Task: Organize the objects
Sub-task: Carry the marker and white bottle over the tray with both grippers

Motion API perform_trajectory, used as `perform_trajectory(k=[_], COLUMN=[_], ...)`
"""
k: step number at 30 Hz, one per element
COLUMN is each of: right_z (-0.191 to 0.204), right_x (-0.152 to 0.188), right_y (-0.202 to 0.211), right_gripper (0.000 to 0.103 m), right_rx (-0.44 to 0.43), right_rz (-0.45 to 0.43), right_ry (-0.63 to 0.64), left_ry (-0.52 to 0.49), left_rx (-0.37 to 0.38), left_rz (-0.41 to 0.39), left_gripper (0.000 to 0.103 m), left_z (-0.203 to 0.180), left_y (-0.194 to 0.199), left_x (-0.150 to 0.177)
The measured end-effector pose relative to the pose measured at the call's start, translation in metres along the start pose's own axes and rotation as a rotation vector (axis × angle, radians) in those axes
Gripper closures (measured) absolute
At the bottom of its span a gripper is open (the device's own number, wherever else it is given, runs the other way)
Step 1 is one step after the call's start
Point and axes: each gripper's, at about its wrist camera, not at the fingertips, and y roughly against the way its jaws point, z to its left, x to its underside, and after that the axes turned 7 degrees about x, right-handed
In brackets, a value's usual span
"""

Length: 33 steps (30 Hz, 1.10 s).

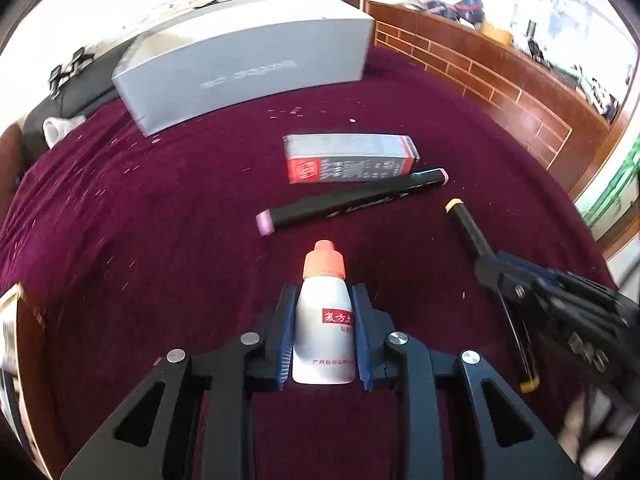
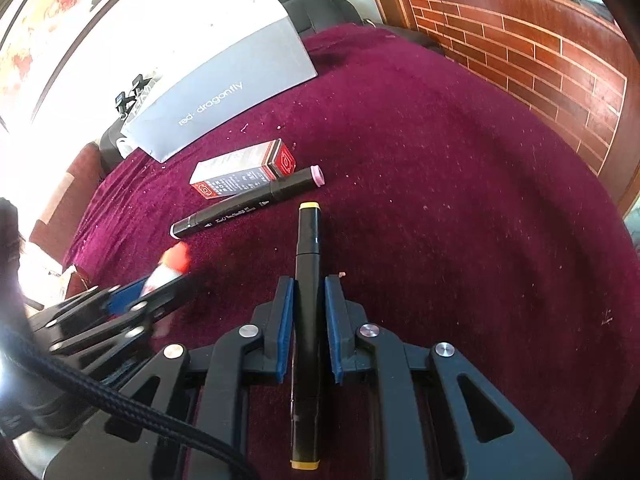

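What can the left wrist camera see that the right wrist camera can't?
Only the left wrist view shows the white bottle's label with red Chinese writing, and the yellow-capped marker's rear cap poking out behind the right gripper.

Only the right wrist view shows a framed painting on the wall, and readable "red dragonfly" lettering on the gray box.

Both show the maroon cloth, the gray box, the small red and white carton, the pink-capped marker, the bottle in the left gripper, and the brick-patterned panel.

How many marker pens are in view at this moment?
2. The yellow-capped marker is held between the right gripper fingers; the pink-capped marker lies on the purple cloth beside the small box.
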Motion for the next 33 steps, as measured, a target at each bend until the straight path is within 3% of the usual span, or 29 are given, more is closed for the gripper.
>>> perform_trajectory(k=[6,16,27,33], right_z=[0.019,0.014,0.121,0.196], right_x=[-0.001,0.016,0.035,0.043], right_y=[-0.001,0.03,0.091,0.106], right_gripper=[0.09,0.09,0.09,0.09], right_rx=[0.097,-0.13,-0.258,-0.349], right_rz=[0.008,0.091,-0.001,0.015], right_ry=[0.094,-0.045,0.126,0.245], left_ry=[0.101,0.191,0.31,0.35], left_rx=[0.012,0.004,-0.109,-0.183], left_rz=[-0.062,-0.187,-0.32,-0.349], left_gripper=[0.081,0.08,0.08,0.08], left_z=[0.03,0.069,0.141,0.185], left_y=[0.056,0.145,0.213,0.23], left_x=[0.032,0.094,0.146,0.162])
